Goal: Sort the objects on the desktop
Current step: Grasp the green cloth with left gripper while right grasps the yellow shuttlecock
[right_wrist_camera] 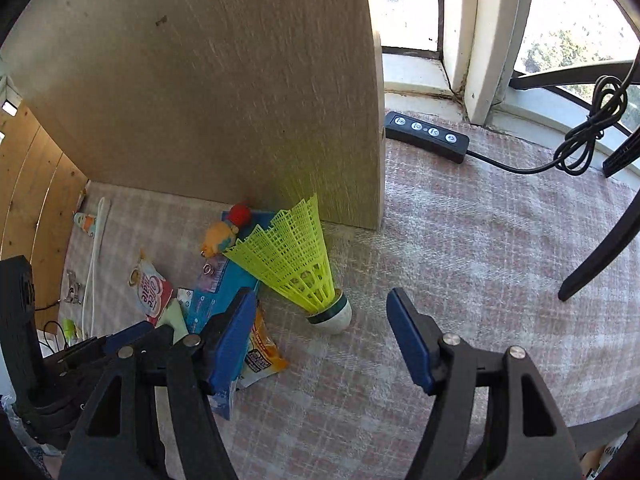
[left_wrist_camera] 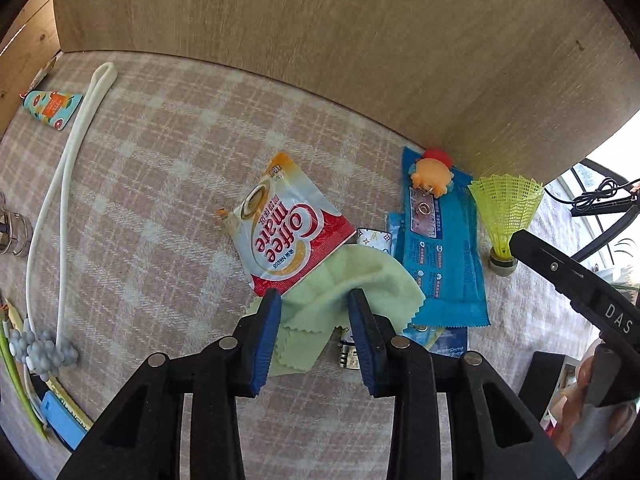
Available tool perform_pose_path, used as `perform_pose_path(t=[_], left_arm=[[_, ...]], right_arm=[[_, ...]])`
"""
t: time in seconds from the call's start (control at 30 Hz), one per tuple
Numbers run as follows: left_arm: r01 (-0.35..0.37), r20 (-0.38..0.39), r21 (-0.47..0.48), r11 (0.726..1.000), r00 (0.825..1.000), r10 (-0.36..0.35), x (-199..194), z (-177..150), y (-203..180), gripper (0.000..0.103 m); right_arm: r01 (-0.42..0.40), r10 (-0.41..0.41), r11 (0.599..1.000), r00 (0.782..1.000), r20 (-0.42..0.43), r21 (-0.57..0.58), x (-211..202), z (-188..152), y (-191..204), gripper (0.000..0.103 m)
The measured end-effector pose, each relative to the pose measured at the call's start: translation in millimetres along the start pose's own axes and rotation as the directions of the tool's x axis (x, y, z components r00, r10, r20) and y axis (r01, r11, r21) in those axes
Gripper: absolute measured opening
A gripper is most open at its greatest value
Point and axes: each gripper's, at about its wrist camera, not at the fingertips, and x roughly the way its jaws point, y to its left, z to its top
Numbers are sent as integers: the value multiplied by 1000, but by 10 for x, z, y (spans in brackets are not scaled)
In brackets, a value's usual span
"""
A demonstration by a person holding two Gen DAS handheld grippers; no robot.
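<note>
A green cloth (left_wrist_camera: 376, 280) lies bunched on the checked tablecloth (left_wrist_camera: 160, 200), partly over a red and white Coffee mate sachet (left_wrist_camera: 284, 224). My left gripper (left_wrist_camera: 314, 296) points down with its blue fingers on either side of a raised fold of the cloth; a wide gap remains between them. A yellow-green shuttlecock (right_wrist_camera: 296, 256) stands tilted on its white cork beside a blue packet (left_wrist_camera: 440, 248). My right gripper (right_wrist_camera: 320, 296) hovers wide open just in front of the cork, holding nothing.
A wooden board (left_wrist_camera: 320, 40) stands upright behind the objects. An orange plush toy (left_wrist_camera: 432, 174) lies on the blue packet. A white cable (left_wrist_camera: 68, 176) runs along the left. An orange snack packet (right_wrist_camera: 262, 354) lies under my right gripper's left finger. A black remote (right_wrist_camera: 426, 136) sits by the window.
</note>
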Motion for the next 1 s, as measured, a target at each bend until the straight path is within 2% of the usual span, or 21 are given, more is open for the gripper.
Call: perform_pose_path(t=[0.1,0.17,0.23,0.4,0.43,0.53,0.63,0.67,0.7,0.73,0.8,0.87,0.9,0.93,0.97,1.0], left_arm=[[-7,6,0,1000,1000,7,-8,-52,65,27],[1,11,2,1000,1000,-1,-17,-91,119,22],[1,12,4,1000,1000,-1,-25,-119,169,13],[20,2,-6,1000,1000,-20,-32,-171,249,4],[22,2,-3,1000,1000,-22,-34,-190,253,3],[32,-2,-4,999,999,-32,-36,-244,258,1],[51,1,-20,998,999,-51,-61,-281,271,1],[54,12,-24,998,998,-54,-79,-287,271,2],[60,17,-30,998,998,-59,-89,-290,268,13],[73,17,-26,997,997,-72,-90,-289,251,36],[59,39,-14,998,997,-59,-103,-287,196,56],[21,62,25,999,998,-22,-89,-276,94,54],[0,59,48,999,998,-3,-51,-264,42,47],[-21,45,67,998,999,18,1,-253,-1,32],[-63,78,88,994,995,56,-19,-249,-48,26],[-62,58,99,993,997,56,16,-243,-70,14]], right_arm=[[15,-15,1000,1000,-10,-10,115,35,33,67],[24,-24,1000,1000,-10,-13,176,47,44,67],[15,-15,1000,1000,-12,-15,221,48,57,67],[11,-11,1000,1000,-12,-13,303,26,90,66],[12,-12,1000,1000,0,-19,293,15,106,63],[11,-10,999,1000,4,-42,284,-9,152,41],[8,-8,999,1000,3,-42,275,-17,154,40],[9,-9,999,1000,2,-43,272,-18,157,39],[12,-12,999,1000,2,-44,271,-20,159,39],[15,-15,999,1000,0,-43,271,-21,161,37],[19,-19,999,1000,-1,-39,268,-24,165,37],[18,-18,999,1000,-8,-35,264,-26,172,33],[10,-10,999,1000,-18,-33,269,-28,173,30],[-2,1,1000,1000,-23,-26,265,-34,167,30],[-10,10,1000,1000,-24,-19,252,-42,157,29],[-14,14,1000,1000,-24,-13,234,-51,145,28]])
